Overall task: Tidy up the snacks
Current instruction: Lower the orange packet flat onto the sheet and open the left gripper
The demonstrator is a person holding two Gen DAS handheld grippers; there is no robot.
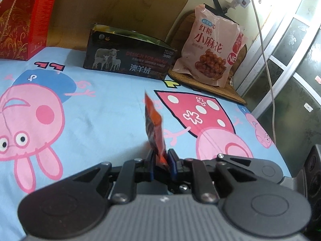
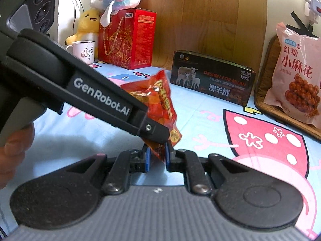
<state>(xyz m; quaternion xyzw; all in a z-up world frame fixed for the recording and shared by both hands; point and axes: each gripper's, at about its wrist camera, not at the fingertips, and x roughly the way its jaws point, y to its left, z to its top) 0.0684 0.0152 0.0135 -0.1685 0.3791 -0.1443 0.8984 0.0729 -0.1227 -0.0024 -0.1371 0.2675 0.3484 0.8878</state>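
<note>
Right now my left tool (image 1: pixel 160 159) pinches the bottom edge of a crinkly orange-red foil snack packet (image 1: pixel 154 128), while my right tool (image 2: pixel 157 154) clamps its lower corner, holding it above the cartoon-pig bedsheet (image 1: pixel 100 108), probably a handover. Beyond stands a black open-topped cardboard box (image 2: pixel 212 81) reading "DESIGN FOR MILAN".

Both wrist cameras sit low and close over the cartoon bedsheet (image 1: pixel 96 110), looking forward toward its far edge at the wall. Each shows the black box (image 1: pixel 128 58) and pink snack bag (image 1: pixel 212 52) there; the right view looks from farther left.
</note>
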